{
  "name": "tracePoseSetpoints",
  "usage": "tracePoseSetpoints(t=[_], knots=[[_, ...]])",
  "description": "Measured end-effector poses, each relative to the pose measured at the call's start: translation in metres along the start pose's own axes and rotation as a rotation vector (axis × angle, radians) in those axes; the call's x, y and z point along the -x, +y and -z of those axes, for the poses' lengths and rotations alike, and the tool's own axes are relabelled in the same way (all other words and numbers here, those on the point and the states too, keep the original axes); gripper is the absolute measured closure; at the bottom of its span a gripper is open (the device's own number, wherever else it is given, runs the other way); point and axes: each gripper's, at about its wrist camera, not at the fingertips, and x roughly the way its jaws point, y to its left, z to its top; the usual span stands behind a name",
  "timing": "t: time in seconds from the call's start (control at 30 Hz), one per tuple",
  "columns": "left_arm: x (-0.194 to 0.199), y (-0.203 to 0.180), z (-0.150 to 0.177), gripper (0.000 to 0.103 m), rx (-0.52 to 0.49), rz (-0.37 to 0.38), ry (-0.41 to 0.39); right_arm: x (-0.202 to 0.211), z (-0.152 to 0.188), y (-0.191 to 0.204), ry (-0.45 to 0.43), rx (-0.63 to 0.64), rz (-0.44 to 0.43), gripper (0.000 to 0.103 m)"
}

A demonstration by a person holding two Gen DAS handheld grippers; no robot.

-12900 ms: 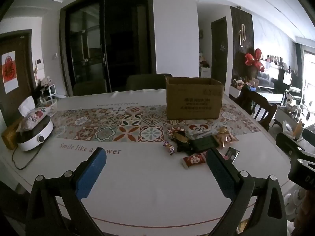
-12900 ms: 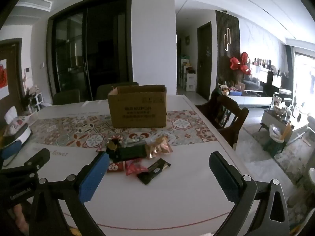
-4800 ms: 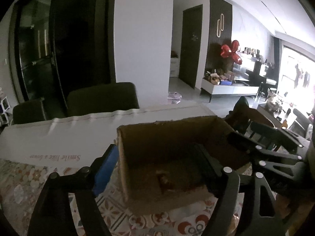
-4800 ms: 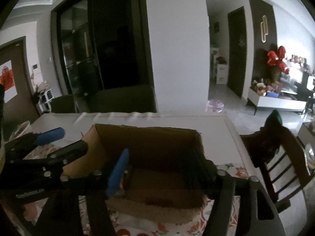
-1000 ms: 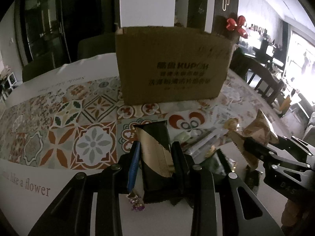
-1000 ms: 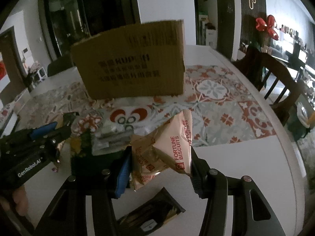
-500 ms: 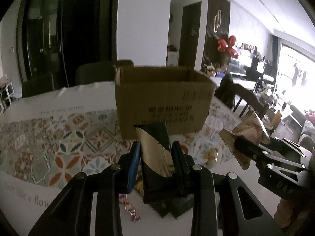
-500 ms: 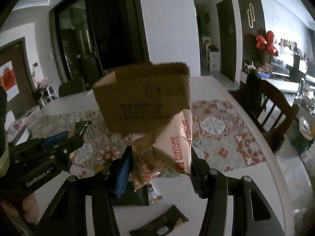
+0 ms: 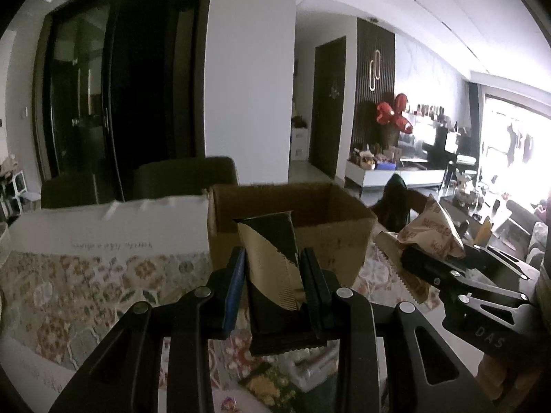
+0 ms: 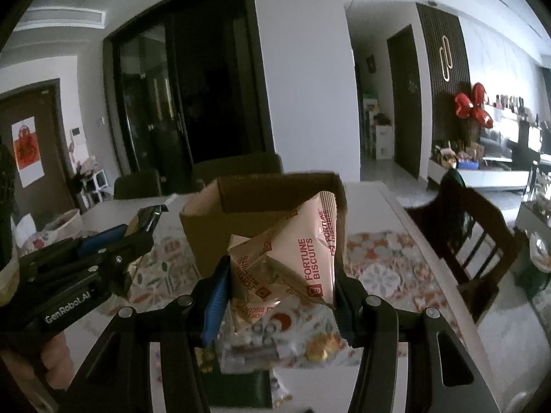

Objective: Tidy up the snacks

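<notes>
My left gripper is shut on a black and gold snack packet, held upright above the table just in front of the open cardboard box. My right gripper is shut on a pink Fortune Biscuits bag, held up before the same box. The right gripper and its bag also show in the left wrist view, to the right of the box. The left gripper also shows in the right wrist view, left of the box.
Loose snack packets lie on the table below both grippers, also seen in the right wrist view. A patterned runner covers the table. Dark chairs stand behind the table, and a wooden chair at its right side.
Both grippers have risen with their packets and moved closer to the box. The box's open top now shows from above its front rim.
</notes>
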Motion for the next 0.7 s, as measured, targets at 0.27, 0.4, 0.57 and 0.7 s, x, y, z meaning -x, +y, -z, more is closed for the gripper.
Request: tracePoseSetpoints(t=[0.27, 0.4, 0.57, 0.7], knots=[[-0.013, 0.004, -0.029, 0.070, -0.030, -0.005, -0.065, -0.015, -0.032, -0.005, -0.056, 0.005, -0.015, 0.049], [-0.025, 0.003, -0.040, 0.070, -0.044, -0.007, -0.076, -0.026, -0.044, -0.009, -0.064, 0.014, -0.022, 0.049], [-0.044, 0.005, -0.056, 0.070, -0.046, 0.006, -0.074, -0.045, -0.059, -0.015, -0.065, 0.028, -0.024, 0.049], [-0.066, 0.009, -0.066, 0.070, -0.045, 0.020, -0.047, -0.065, -0.071, -0.020, -0.047, 0.031, -0.034, 0.049]])
